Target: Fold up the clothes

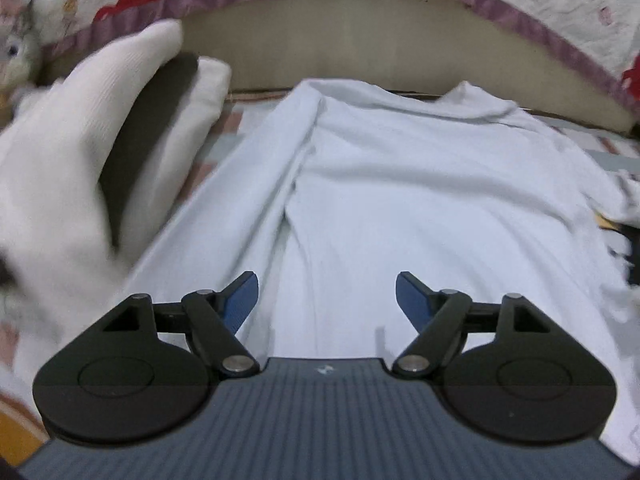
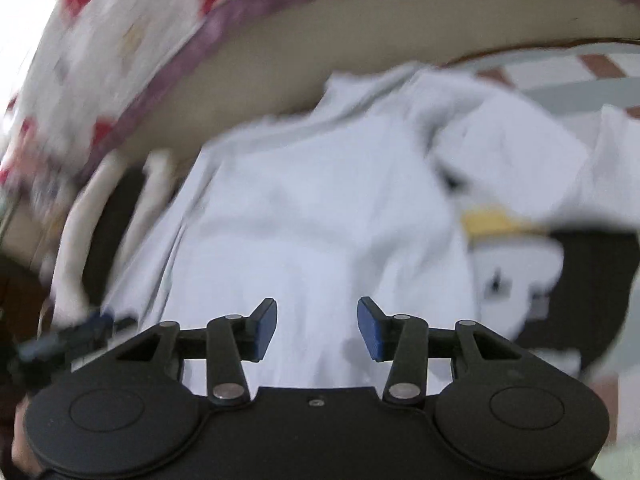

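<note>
White garment (image 1: pixel 400 200), pale and soft, possibly a long-sleeved top, is spread flat on a bed with a checked sheet (image 1: pixel 224 128). Its long axis runs straight away from both cameras toward a beige headboard (image 1: pixel 340 40). A raised fold (image 1: pixel 296 184) is seen running lengthwise down the left part of the cloth, so that side is already doubled inward or bunched; which of the two cannot be told.

The left gripper (image 1: pixel 327 300) is held over the near end of the garment, its blue-padded jaws spread wide with nothing between them. The right gripper (image 2: pixel 317 328) is likewise held over the near end, jaws parted and empty, though this view is badly blurred. Neither gripper is seen touching the cloth.

The lengthwise fold lies ahead and slightly left of the left gripper, which is judged the nearer one to it. To the right of the garment, other white and dark cloth (image 2: pixel 520 264) is heaped. A white-gloved hand (image 1: pixel 60 200) is seen at the left edge, gripping a dark handle.
</note>
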A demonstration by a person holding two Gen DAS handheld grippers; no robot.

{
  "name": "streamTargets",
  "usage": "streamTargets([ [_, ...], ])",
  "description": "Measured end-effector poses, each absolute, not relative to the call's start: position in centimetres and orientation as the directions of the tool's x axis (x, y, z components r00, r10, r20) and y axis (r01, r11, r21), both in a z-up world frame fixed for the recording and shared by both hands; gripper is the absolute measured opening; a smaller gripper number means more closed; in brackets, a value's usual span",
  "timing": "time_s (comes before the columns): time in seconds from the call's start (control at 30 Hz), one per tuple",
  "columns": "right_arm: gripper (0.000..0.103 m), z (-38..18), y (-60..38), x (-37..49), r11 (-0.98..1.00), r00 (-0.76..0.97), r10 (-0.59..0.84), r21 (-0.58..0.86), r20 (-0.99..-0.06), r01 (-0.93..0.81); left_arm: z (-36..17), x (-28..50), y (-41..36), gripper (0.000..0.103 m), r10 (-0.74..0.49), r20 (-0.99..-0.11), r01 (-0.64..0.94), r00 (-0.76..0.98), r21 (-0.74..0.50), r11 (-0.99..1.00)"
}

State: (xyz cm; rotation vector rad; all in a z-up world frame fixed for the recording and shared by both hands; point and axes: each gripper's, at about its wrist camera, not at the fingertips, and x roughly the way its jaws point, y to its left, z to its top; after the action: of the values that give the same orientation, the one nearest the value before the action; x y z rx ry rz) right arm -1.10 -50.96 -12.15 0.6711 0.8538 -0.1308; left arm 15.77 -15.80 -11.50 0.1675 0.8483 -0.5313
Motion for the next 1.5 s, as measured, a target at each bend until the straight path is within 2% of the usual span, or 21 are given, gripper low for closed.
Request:
streamTargets([
  [0.07, 0.050, -11.8, -49.0, -3.1, 0.852, 0.609, 0.133, 0.405, -0.782, 0.333, -12.0, 13.5, -13.3, 0.076, -0.384, -0.739, 0.485, 0.554, -0.088, 0.870],
  [0.17, 0.050, -11.2, -46.1, -6.1, 0.925, 0.531, 0.092, 0.269, -0.843, 0.267, -13.2, 10.2, -11.6, 0.076, -0.339, -0.750, 0.506, 0.569, -0.006, 0.862],
  [0.23, 0.050, -11.0, -45.6, -8.0, 0.947, 0.521, 0.089, 0.234, -0.849, 0.221, -12.9, 9.0, -11.3, 0.076, -0.334, -0.747, 0.538, 0.575, 0.038, 0.842],
  [0.3, 0.041, -11.1, -45.8, -9.7, 0.953, 0.510, 0.097, 0.228, -0.854, 0.201, -12.4, 8.0, -10.8, 0.076, -0.361, -0.745, 0.570, 0.560, 0.031, 0.821],
  [0.37, 0.022, -11.3, -46.0, -11.1, 0.956, 0.484, 0.090, 0.211, -0.871, 0.203, -12.4, 8.1, -10.1, 0.075, -0.428, -0.760, 0.583, 0.489, -0.081, 0.809],
  [0.4, 0.020, -11.4, -45.6, -11.7, 0.964, 0.469, 0.076, 0.185, -0.880, 0.190, -12.7, 8.0, -9.8, 0.072, -0.443, -0.769, 0.578, 0.462, -0.118, 0.807],
  [0.53, 0.020, -12.3, -44.6, -12.9, 0.980, 0.413, 0.007, 0.089, -0.911, 0.180, -13.5, 7.5, -9.8, 0.067, -0.401, -0.793, 0.580, 0.458, -0.075, 0.811],
  [0.73, 0.026, -13.5, -46.4, -11.9, 0.952, 0.391, -0.008, 0.113, -0.921, 0.286, -13.8, 7.2, -10.9, 0.067, -0.380, -0.792, 0.602, 0.478, -0.019, 0.798],
  [0.83, 0.025, -14.7, -46.8, -10.9, 0.939, 0.375, 0.039, 0.163, -0.926, 0.304, -14.2, 7.5, -11.6, 0.067, -0.355, -0.791, 0.602, 0.499, 0.022, 0.798],
  [0.87, 0.010, -14.8, -47.0, -10.6, 0.932, 0.390, 0.051, 0.185, -0.919, 0.312, -14.3, 7.6, -11.8, 0.067, -0.346, -0.790, 0.602, 0.506, 0.036, 0.798],
  [0.9, 0.003, -14.4, -47.1, -10.5, 0.930, 0.437, 0.041, 0.194, -0.898, 0.311, -14.4, 7.7, -12.1, 0.070, -0.338, -0.789, 0.601, 0.513, 0.049, 0.798],
  [1.03, 0.004, -12.9, -47.3, -11.3, 0.919, 0.555, 0.013, 0.230, -0.831, 0.321, -14.8, 8.9, -12.7, 0.070, -0.316, -0.783, 0.589, 0.535, 0.078, 0.804],
  [1.07, 0.004, -13.0, -47.6, -11.5, 0.910, 0.558, 0.007, 0.237, -0.830, 0.341, -15.3, 8.9, -12.9, 0.052, -0.311, -0.802, 0.608, 0.509, 0.080, 0.790],
  [1.1, 0.004, -13.0, -47.8, -11.6, 0.900, 0.559, 0.001, 0.245, -0.829, 0.361, -15.8, 8.9, -13.2, 0.013, -0.304, -0.824, 0.631, 0.479, 0.082, 0.772],
  [1.13, 0.004, -13.1, -48.0, -11.8, 0.890, 0.563, -0.005, 0.253, -0.826, 0.379, -16.3, 8.6, -13.5, 0.003, -0.278, -0.833, 0.636, 0.478, 0.111, 0.764],
  [1.2, 0.004, -12.9, -48.2, -12.1, 0.873, 0.589, -0.007, 0.283, -0.808, 0.398, -16.5, 7.7, -13.8, 0.004, -0.241, -0.830, 0.635, 0.504, 0.167, 0.754],
  [1.23, 0.004, -12.8, -48.3, -12.1, 0.866, 0.599, -0.008, 0.295, -0.801, 0.405, -15.5, 7.3, -13.2, 0.004, -0.237, -0.800, 0.603, 0.550, 0.185, 0.776],
  [1.33, 0.004, -12.3, -47.7, -12.4, 0.868, 0.603, -0.051, 0.264, -0.796, 0.421, -12.4, 6.6, -9.9, 0.003, -0.159, -0.724, 0.408, 0.671, 0.182, 0.895],
  [1.43, 0.004, -11.2, -47.3, -13.8, 0.870, 0.631, -0.109, 0.234, -0.768, 0.435, -12.8, 5.7, -7.1, 0.004, -0.019, -0.763, 0.284, 0.646, 0.217, 0.934],
  [1.5, 0.004, -11.7, -47.8, -13.7, 0.855, 0.620, -0.084, 0.264, -0.780, 0.447, -13.9, 4.9, -8.0, 0.005, 0.000, -0.790, 0.358, 0.613, 0.278, 0.891],
])
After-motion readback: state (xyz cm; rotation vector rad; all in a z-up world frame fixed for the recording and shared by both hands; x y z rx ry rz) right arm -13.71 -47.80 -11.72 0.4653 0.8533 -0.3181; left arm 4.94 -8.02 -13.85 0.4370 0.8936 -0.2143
